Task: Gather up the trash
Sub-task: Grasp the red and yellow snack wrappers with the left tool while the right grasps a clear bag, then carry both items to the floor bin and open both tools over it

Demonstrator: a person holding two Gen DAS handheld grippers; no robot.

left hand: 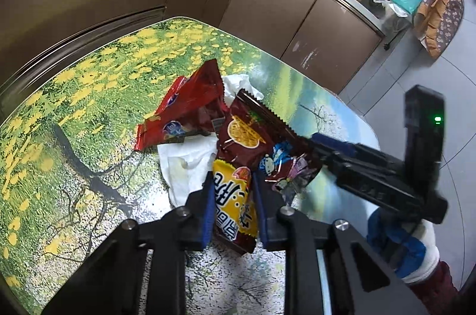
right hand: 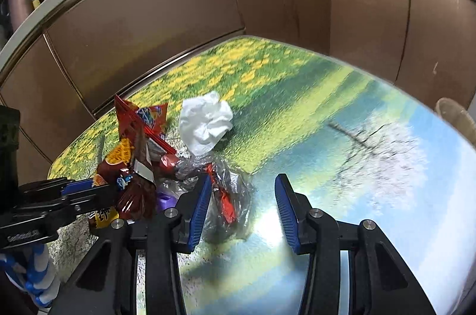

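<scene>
Several pieces of trash lie in a heap on the glossy table [left hand: 98, 94] printed with yellow flowers and trees. In the left wrist view, the left gripper [left hand: 232, 196] has its blue-padded fingers pressed against both sides of a yellow snack wrapper with dark lettering [left hand: 235, 202], clamped on it. Just beyond, a dark brown wrapper with a round noodle picture and cartoon figures [left hand: 253, 142] overlaps the yellow one. A bright red foil wrapper [left hand: 187, 106] lies to its left, over a flat stained white tissue [left hand: 184, 169]. The right gripper [left hand: 330, 145] comes in from the right, held by a white and blue gloved hand [left hand: 407, 243], its tip at the brown wrapper's edge; from here I cannot tell how its jaws stand. Brown cabinets [left hand: 267, 11] stand behind the table.

In the right wrist view, the right gripper [right hand: 242, 204] has its jaws apart. A crumpled clear plastic wrapper with red printing [right hand: 226, 196] lies between them, touching the left pad while the right pad stands clear of it. A crumpled white tissue [right hand: 205, 124] sits farther back on the table. The wrapper heap is to the left, with the left gripper [right hand: 77, 190] reaching into it.
</scene>
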